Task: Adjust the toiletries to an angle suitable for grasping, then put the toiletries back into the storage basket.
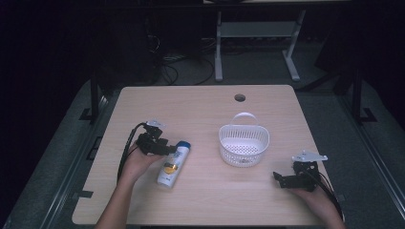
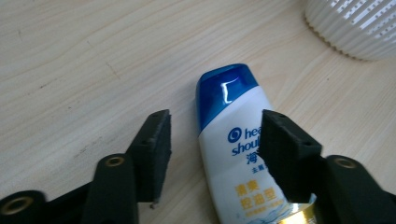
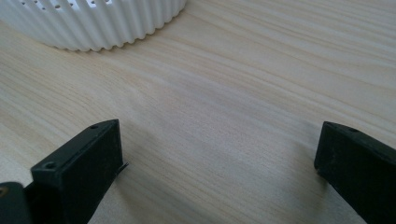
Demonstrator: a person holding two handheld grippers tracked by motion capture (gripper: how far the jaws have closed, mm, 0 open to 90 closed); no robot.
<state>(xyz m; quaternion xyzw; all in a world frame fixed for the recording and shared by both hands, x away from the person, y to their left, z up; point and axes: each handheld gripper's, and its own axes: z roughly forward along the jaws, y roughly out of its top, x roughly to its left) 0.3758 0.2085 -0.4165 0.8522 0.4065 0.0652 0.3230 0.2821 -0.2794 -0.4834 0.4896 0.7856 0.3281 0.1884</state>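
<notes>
High view: left gripper [image 1: 167, 150] gapes around the bottle [image 1: 173, 164], not squeezing; basket [image 1: 243, 145] at 3 o'clock waits; right gripper [image 1: 279, 178] open, empty

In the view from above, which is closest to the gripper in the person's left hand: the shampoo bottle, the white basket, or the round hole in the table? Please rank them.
From the left gripper:
1. Shampoo bottle, right at its jaws.
2. White basket, mid-table, to the right.
3. Round hole, near the far edge.
</notes>
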